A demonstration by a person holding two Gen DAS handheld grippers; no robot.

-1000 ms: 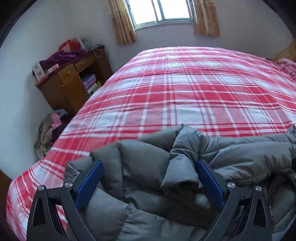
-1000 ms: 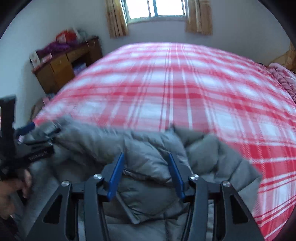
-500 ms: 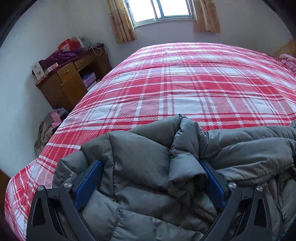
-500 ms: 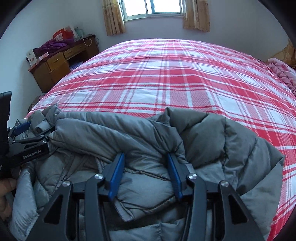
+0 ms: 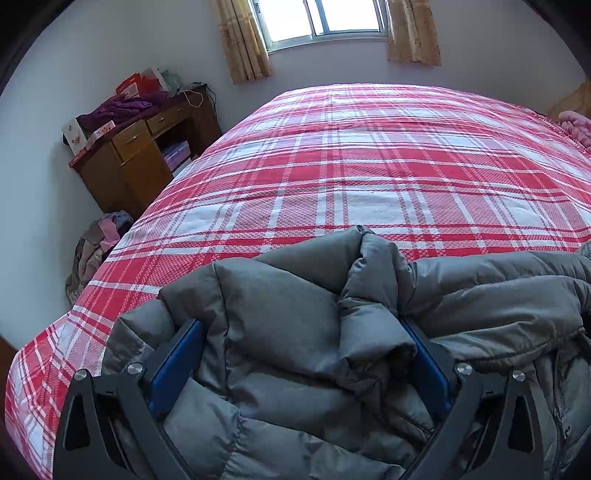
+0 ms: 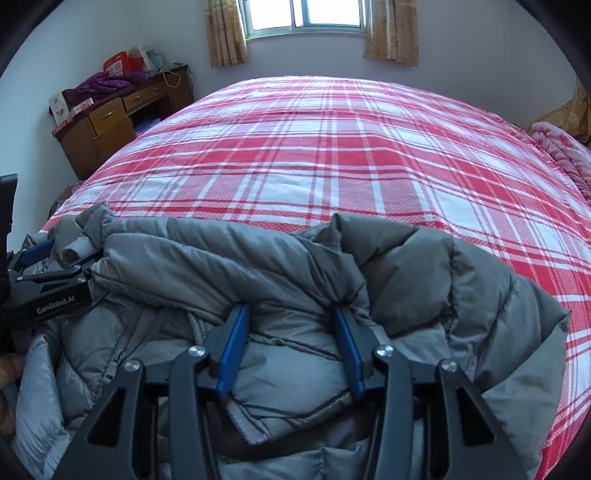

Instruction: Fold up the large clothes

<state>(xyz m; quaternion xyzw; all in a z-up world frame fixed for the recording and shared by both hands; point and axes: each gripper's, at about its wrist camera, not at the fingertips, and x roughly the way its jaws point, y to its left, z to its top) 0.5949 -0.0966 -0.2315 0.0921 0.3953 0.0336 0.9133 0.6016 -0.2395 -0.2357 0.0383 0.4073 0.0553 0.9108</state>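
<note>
The bed (image 5: 369, 177), under a red and white plaid cover, fills most of both views and runs away toward the window (image 5: 325, 18). A wooden desk (image 5: 136, 162) piled with clothes and boxes stands against the wall at its far left corner.

The grey puffer jacket (image 6: 229, 258) lies bunched along the near edge of the bed, directly under and in front of both tools. Its long axis runs left to right across the bed, parallel to the near edge, with most of the plaid beyond it bare. Which end is collar and which is hem cannot be told; a zip line shows in the lower folds.

The 2 tongs each take 1 end. The left tongs (image 5: 303, 354) stand wide, with a thick roll of padding filling the gap and pressing both blue pads. The right tongs (image 6: 291, 343) stand narrower, pinching a quilted fold between their pads. Judging by this, the coming move is a lift and spread forward, onto the open bed, and neither hand is nearer than the other.
</note>
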